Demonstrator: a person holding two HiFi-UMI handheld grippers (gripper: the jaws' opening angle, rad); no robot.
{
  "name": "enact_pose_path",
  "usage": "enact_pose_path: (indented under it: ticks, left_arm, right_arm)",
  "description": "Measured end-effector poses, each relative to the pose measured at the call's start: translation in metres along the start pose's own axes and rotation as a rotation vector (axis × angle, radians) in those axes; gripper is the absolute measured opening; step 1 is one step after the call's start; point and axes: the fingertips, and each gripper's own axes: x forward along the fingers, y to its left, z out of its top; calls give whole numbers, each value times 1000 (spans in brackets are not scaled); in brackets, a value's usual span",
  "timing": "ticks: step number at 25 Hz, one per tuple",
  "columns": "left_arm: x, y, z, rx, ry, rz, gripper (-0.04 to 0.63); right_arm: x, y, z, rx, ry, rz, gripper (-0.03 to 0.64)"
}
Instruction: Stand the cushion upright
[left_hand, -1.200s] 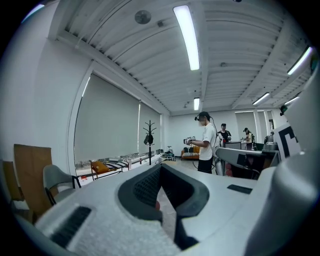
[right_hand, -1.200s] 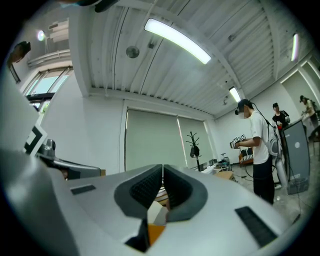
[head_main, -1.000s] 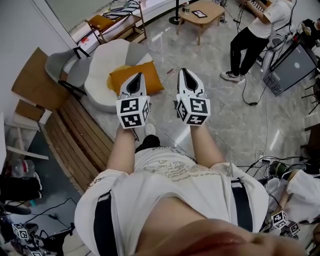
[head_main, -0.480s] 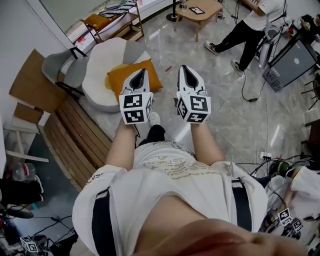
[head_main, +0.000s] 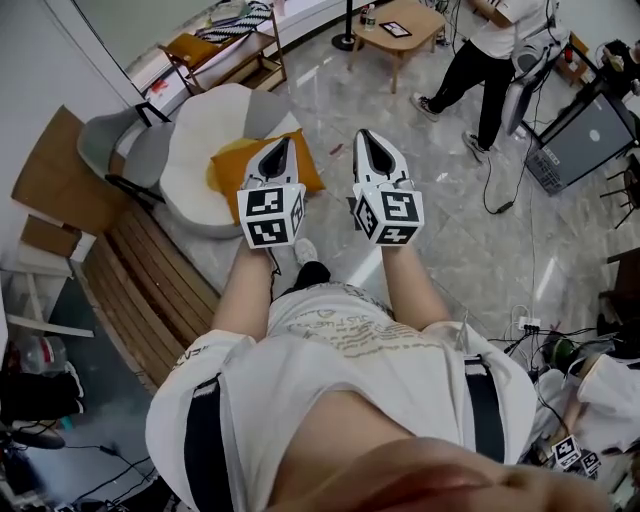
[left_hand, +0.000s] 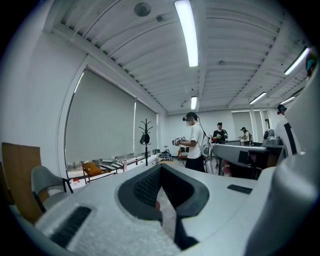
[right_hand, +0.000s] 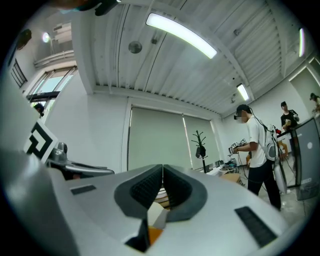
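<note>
An orange cushion (head_main: 232, 160) lies flat on a white egg-shaped floor seat (head_main: 195, 130) at the upper left of the head view. My left gripper (head_main: 284, 143) hovers above the cushion's right part, its jaws shut and empty (left_hand: 161, 167). About a hand's width to the right, over the marble floor, my right gripper (head_main: 361, 134) is also shut with nothing held (right_hand: 162, 167). Both point nearly level, away from me. Part of the cushion is hidden behind the left gripper.
A slatted wooden platform (head_main: 150, 265) runs along the left. Grey chair (head_main: 112, 140) and brown cardboard (head_main: 45, 170) stand by the wall. A low wooden table (head_main: 405, 25), a standing person (head_main: 480, 55), a grey case (head_main: 585, 130) and floor cables (head_main: 500, 190) are at the right.
Both grippers have advanced together towards the seat, and the left one now overlaps the cushion more. The person in the background has walked further back. The jaws stay shut.
</note>
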Motion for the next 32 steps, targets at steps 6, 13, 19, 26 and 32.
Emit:
enact_pose_path:
  ticks: [6, 13, 19, 26, 32]
  left_arm:
    - [43, 28, -2, -19, 15, 8, 17]
    - [89, 52, -13, -41, 60, 10, 17]
    - [127, 89, -15, -38, 82, 17, 17]
    - [169, 151, -9, -48, 77, 41, 17]
    - [195, 189, -11, -57, 75, 42, 17]
  right_arm:
    - [53, -5, -6, -8, 24, 36, 29]
    - [105, -1, -21, 3, 65, 124, 28]
    - [159, -5, -34, 12, 83, 116, 28]
    - [228, 7, -45, 4, 93, 126, 28]
    - [276, 15, -52, -5, 99, 136, 28]
